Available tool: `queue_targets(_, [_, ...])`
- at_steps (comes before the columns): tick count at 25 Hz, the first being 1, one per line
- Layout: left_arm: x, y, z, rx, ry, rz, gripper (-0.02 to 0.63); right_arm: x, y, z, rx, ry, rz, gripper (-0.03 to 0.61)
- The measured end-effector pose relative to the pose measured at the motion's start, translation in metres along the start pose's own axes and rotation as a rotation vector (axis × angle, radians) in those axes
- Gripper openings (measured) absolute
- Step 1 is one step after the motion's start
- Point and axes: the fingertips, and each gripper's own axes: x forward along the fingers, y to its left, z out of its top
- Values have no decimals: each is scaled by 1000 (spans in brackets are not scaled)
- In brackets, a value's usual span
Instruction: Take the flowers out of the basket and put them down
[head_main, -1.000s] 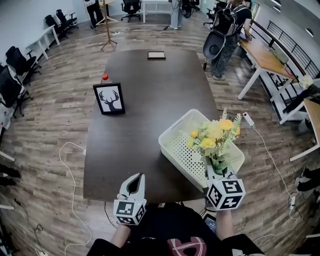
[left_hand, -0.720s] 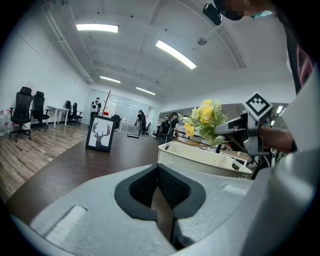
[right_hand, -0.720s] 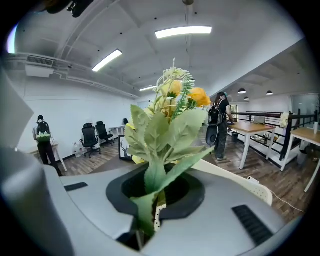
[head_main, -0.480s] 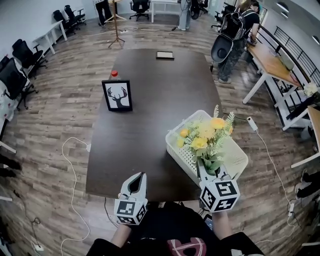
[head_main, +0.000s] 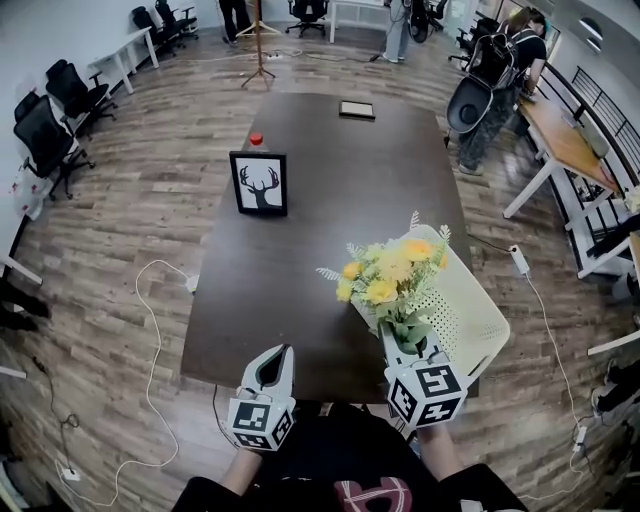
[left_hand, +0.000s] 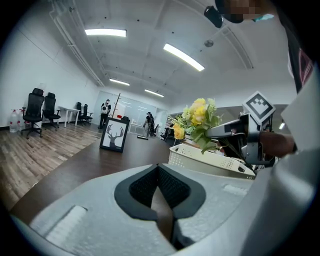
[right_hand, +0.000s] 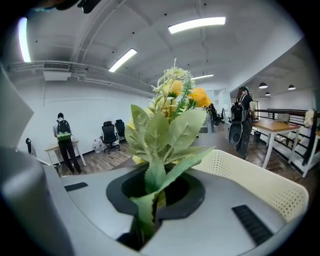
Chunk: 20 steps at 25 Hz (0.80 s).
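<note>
Wood floor (head_main: 120, 240) is spreading all over this big office room, and a person (head_main: 497, 80) is standing at the upper right of the head view. I am looking down at a long dark table (head_main: 320, 230) that is filling the middle. A white basket (head_main: 470, 310) with little holes is sitting at the lower right, on the table's near corner. I am holding the flowers (head_main: 390, 280) up just left of it, with the yellow blooms showing over the basket's left rim. My right gripper (head_main: 402, 345) is squeezing tight on their green stem, and leaves are poking out between the jaws. My left gripper (head_main: 272, 365) is hanging at the lower middle, near the table edge, with its jaws pressed together and nothing between them. A deer picture (head_main: 260, 183) is standing up farther along the table. A flat black thing (head_main: 356, 109) is lying at the far end. A small bottle with a red cap (head_main: 256, 139) is peeking out behind the deer picture.
</note>
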Motion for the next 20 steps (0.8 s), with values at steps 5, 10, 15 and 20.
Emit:
queue_targets(5, [-6, 8, 3, -10, -10, 30, 8, 11, 16, -3, 6, 14, 54, 51])
queue_targets(10, [-7, 14, 5, -20, -21, 60, 8, 25, 30, -13, -7, 45, 109, 51])
queue_targets(15, [-11, 21, 6, -30, -28, 93, 8, 35, 46, -20, -19, 70, 160, 51])
queue_targets(20, [-14, 26, 6, -43, -35, 118, 8, 47, 57, -34, -29, 107, 197, 51])
